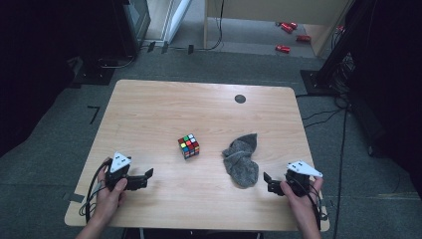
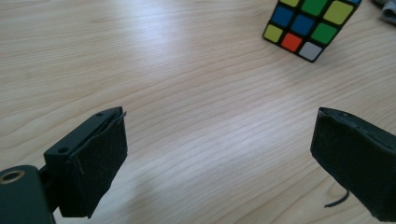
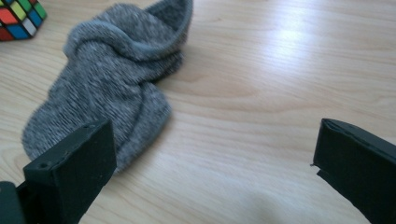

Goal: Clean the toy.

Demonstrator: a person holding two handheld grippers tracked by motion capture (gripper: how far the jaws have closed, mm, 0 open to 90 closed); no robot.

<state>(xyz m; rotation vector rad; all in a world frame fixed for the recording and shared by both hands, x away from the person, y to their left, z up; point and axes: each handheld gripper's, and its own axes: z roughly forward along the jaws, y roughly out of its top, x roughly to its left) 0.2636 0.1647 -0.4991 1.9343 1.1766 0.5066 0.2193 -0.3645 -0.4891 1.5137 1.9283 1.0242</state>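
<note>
The left tongs (image 1: 142,179) hovered low over the near-left part of the counter (image 1: 149,109), jaws spread wide and holding nothing, with bare wood between them. The cube (image 1: 189,146) sat near the counter's middle, ahead of them and to their right, well apart. A likely slip here was a grip on a corner or across a diagonal: the cube stood turned at an angle to the jaws, so a squeeze could spin it or skid it on the smooth wood.

The grey sock (image 1: 241,159) lay crumpled just right of the cube, not touching it. The right tongs (image 1: 271,183) were also wide open and empty, one jaw just beside the sock's near end. The risk was pinching only a loose fold, so the sock would drag or slip out, or nudging it toward the cube.
</note>
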